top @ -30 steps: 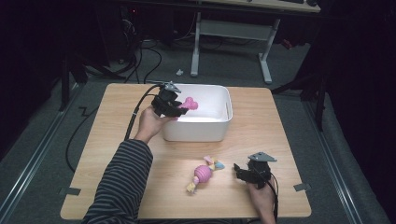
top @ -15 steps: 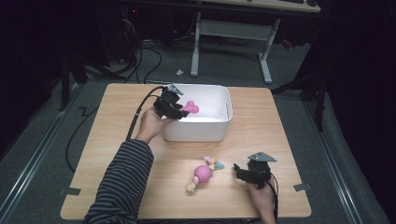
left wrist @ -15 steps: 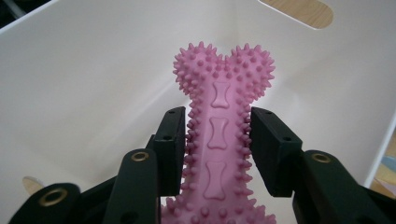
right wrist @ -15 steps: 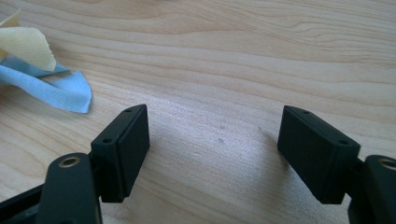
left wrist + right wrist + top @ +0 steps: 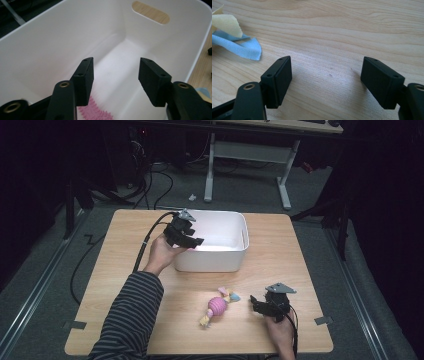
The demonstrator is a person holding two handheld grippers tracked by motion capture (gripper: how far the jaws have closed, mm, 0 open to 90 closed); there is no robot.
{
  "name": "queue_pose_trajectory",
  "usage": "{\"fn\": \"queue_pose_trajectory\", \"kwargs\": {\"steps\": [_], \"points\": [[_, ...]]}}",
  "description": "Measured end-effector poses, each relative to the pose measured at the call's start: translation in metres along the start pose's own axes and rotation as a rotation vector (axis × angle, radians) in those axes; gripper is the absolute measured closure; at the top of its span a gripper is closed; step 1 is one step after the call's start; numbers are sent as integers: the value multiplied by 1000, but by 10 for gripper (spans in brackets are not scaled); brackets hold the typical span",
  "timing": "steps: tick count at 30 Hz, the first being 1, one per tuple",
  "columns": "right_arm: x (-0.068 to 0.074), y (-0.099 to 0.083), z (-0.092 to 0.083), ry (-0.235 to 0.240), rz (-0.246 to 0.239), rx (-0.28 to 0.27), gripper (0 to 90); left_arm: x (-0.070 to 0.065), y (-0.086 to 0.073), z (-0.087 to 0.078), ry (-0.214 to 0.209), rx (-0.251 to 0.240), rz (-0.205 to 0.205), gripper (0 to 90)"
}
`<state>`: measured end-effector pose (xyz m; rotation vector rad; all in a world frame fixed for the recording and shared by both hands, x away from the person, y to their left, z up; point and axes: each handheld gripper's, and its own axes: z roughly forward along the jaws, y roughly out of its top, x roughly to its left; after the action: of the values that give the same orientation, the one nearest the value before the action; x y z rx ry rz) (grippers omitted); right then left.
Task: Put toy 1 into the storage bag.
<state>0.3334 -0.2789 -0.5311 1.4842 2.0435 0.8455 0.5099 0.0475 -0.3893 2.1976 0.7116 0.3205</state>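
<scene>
Nearest the person's edge of the table point(image 5: 300, 250), the right gripper point(image 5: 261, 305) rested low on the wood with its jaws standing wide apart and nothing between them; in the right gripper view only bare wood lay between the black pads point(image 5: 279, 80), with the yellow and blue cloth tails of a toy off to the side. Just to the left of that gripper lay the pink toy point(image 5: 217, 307), a round striped body with cloth ends, still on the table and touched by neither gripper. Farther on, the left gripper point(image 5: 192, 241) hung over the near left corner of the white bin point(image 5: 235, 262). Its jaws had just been opening and stood partly apart with nothing gripped; in the left gripper view a spiky pink toy point(image 5: 95, 111) lay below them on the floor of the bin, free of the pads point(image 5: 86, 77). Judged from this, sorting toys into the bin was about half done: one pink toy was dropped in and let go, and the striped one by the right gripper was still to be picked up and carried across to the bin.
</scene>
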Motion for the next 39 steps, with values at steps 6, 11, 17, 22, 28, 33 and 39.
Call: {"fn": "queue_pose_trajectory", "kwargs": {"steps": [6, 11, 17, 22, 28, 33, 39], "points": [[0, 0, 0, 0, 0, 0, 254, -3, 2, -18, 11, -62, -12, 390], [0, 0, 0, 0, -1, 0, 254, -3, -6, -34, 25, -104, -39, 376], [0, 0, 0, 0, -5, -1, 254, -7, -15, -51, 45, -153, -51, 364], [0, 0, 0, 0, -4, -1, 254, -9, -25, -64, 59, -175, -59, 361], [0, 0, 0, -1, -4, -1, 254, -9, -46, -76, 69, -218, -90, 358], [0, 0, 0, 0, -3, -1, 254, -9, -61, -85, 73, -233, -131, 343], [0, 0, 0, 0, -3, -1, 254, -8, -76, -90, 79, -243, -156, 342]]}}
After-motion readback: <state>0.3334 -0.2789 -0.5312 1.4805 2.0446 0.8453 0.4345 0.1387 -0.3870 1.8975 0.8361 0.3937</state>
